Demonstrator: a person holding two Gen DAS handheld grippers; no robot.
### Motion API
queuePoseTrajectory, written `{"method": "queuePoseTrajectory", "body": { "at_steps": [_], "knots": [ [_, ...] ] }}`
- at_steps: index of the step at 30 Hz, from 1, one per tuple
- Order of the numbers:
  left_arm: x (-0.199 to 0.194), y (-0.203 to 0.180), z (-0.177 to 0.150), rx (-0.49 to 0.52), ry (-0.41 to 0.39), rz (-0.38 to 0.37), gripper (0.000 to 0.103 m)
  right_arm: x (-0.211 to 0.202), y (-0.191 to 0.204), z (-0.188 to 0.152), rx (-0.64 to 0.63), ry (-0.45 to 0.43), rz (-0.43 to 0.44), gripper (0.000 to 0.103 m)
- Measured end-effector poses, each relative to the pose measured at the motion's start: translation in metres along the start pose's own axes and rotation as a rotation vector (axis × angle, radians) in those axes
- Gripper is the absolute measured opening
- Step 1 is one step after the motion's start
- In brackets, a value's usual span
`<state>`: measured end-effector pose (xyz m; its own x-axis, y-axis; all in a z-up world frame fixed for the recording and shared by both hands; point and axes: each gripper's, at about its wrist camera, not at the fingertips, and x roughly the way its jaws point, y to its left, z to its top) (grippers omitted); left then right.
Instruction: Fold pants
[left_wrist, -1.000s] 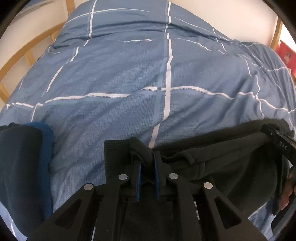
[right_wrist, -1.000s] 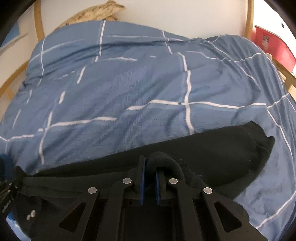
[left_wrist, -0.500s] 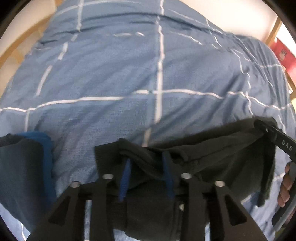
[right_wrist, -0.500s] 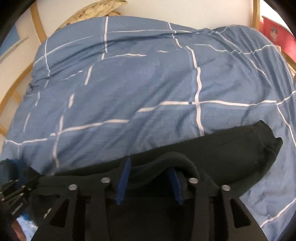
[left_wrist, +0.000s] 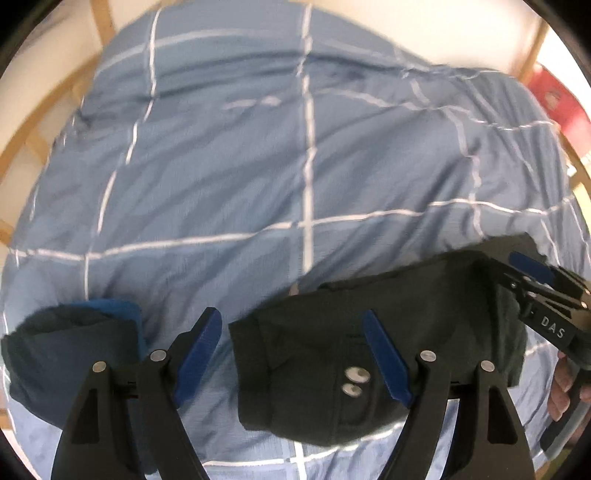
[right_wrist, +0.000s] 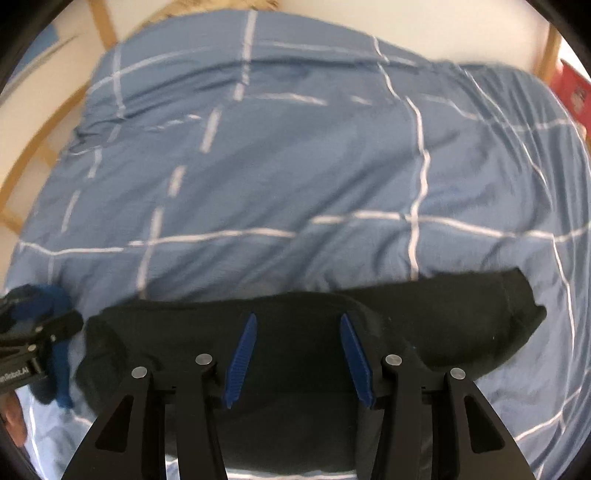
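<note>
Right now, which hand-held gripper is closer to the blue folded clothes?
Left. The left hand-held gripper hangs open right beside the blue folded clothes; the right hand-held gripper is over the black pants.

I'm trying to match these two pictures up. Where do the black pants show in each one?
Left wrist view: the pants lie at lower centre to right, between and beyond the open left gripper.
Right wrist view: the pants stretch across the lower part, under the open right gripper.
Shared landmark: the blue checked duvet with white lines, behind the pants in both.
</note>
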<state>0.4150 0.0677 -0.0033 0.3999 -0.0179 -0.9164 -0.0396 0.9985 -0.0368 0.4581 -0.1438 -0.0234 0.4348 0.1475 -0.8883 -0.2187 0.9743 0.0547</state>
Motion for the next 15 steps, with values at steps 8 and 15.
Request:
{"method": "queuePoseTrajectory", "body": {
  "at_steps": [8, 15],
  "knots": [
    [-0.053, -0.045, -0.045, 0.070, -0.130, -0.065, 0.079, -0.083, 0.012, -0.040, -0.112, -0.147, 0.045, 0.053],
    [-0.079, -0.091, -0.097, 0.131, -0.278, -0.083, 0.079, -0.114, -0.006, -0.098, -0.167, -0.239, -0.056, 0.056]
  ]
}}
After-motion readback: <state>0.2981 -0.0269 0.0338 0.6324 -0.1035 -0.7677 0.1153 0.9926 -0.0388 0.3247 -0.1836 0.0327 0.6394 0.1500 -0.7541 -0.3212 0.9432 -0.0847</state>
